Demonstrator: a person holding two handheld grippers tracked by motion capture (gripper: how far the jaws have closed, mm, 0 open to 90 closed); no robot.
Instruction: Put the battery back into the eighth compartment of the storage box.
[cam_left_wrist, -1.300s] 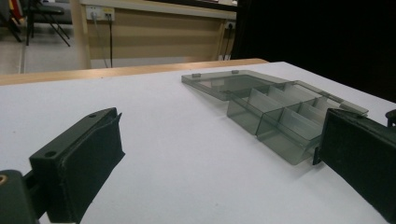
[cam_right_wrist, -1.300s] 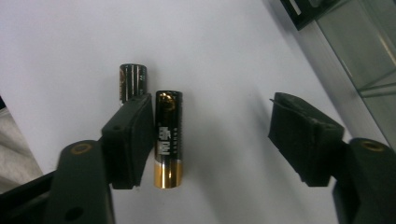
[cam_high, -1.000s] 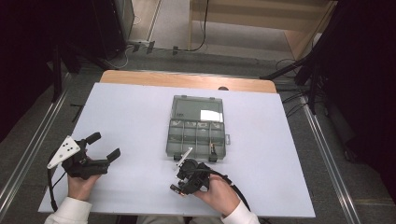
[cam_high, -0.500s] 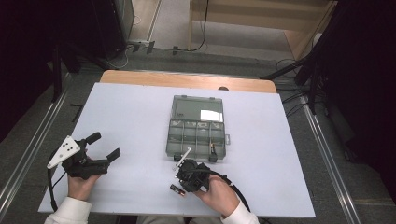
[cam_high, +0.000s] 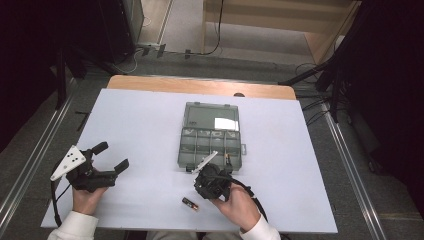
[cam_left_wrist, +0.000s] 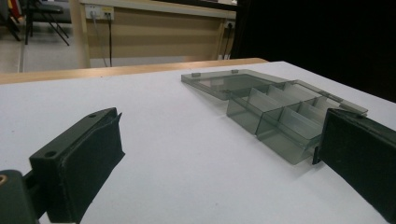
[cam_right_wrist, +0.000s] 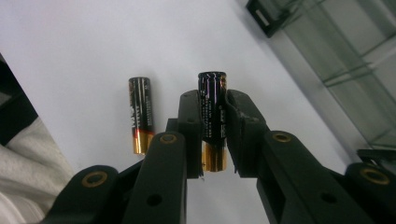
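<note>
Two batteries lie at the near edge of the white table (cam_high: 125, 115). One battery (cam_right_wrist: 213, 125) is now clamped lengthwise between the pads of the right gripper (cam_right_wrist: 214, 122); its gold end points back toward the hand and its dark end sticks out past the jaw tips. The jaws have just been closing and have come together on it, so the pick-up grip looks made, though whether the battery is off the table cannot be told. The second battery (cam_right_wrist: 141, 115) rests loose on the table just beside the held one, and shows in the high view as a small dark-and-gold cylinder (cam_high: 190, 203) near the right hand (cam_high: 235, 205). A clear compartment box (cam_high: 210, 142) stands open just beyond the right gripper (cam_high: 210, 182), its lid laid flat on the far side, its near compartments apparently free. The likely next step is to carry the battery into a compartment. The left gripper (cam_high: 100, 162) holds its jaws wide apart over bare table, well left of the box (cam_left_wrist: 280, 116), gripping nothing.
</note>
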